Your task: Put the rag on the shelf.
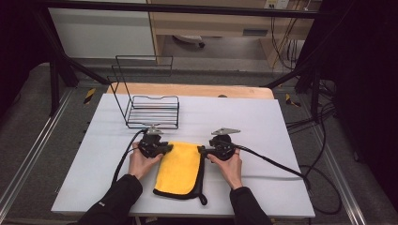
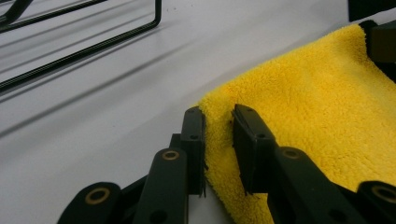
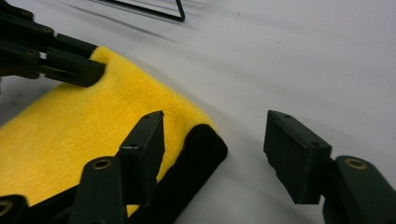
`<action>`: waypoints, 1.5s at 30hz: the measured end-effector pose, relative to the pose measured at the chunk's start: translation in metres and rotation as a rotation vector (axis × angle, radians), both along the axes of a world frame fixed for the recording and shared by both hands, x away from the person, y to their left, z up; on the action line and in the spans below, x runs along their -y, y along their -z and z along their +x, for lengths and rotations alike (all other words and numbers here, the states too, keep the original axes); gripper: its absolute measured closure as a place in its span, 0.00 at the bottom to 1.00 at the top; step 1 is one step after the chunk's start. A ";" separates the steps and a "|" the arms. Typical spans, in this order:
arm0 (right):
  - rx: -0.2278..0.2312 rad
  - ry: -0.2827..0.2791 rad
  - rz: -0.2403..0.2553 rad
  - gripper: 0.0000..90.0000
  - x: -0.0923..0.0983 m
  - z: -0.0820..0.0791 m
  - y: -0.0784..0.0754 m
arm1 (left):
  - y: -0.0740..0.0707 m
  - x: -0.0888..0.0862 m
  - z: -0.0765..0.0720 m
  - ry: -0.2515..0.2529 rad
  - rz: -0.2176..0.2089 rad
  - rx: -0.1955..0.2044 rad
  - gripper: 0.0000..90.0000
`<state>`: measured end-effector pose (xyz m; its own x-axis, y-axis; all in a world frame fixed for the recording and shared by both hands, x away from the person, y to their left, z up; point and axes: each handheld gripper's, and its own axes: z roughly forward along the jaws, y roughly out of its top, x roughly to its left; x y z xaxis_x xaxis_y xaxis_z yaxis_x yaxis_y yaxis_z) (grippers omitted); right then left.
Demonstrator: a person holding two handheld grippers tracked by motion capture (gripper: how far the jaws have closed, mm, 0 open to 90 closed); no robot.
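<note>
A wire rack (image 1: 152, 111) stands at the back of the counter (image 1: 263, 122). In front of it a folded yellow cloth (image 1: 179, 168) lies flat, probably about to be lifted by both far corners. The left gripper (image 2: 218, 140) has its jaws narrowed onto the left corner, pinching the plush edge. The right gripper (image 3: 212, 154) straddles the black-trimmed right corner, jaws half spread and not yet pressing it.

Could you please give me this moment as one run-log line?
left gripper: pinching yellow cloth corner | right gripper: open, straddling opposite black-edged corner | wire rack: behind, untouched
</note>
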<state>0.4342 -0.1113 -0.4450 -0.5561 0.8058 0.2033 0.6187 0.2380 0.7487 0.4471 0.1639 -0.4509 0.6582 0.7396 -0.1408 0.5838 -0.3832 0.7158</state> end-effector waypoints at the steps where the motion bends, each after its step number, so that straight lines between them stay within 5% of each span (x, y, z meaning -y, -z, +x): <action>1: -0.008 0.002 -0.007 0.47 -0.001 0.001 0.002 | 0.000 0.000 0.000 0.002 0.000 0.002 0.82; 17: -0.096 -0.031 0.032 0.80 -0.009 0.003 0.010 | 0.000 0.001 -0.001 0.020 0.026 0.036 0.81; 24: -0.106 -0.038 0.047 0.85 -0.009 0.004 0.010 | 0.000 0.002 -0.002 0.014 0.018 0.030 0.85; 32: -0.087 -0.042 0.059 0.87 -0.008 0.002 0.005 | -0.004 -0.004 -0.001 -0.001 -0.023 0.010 0.92; 45: 0.008 -0.069 0.141 0.87 -0.002 -0.013 -0.019 | -0.031 -0.017 -0.019 0.014 -0.084 0.094 0.92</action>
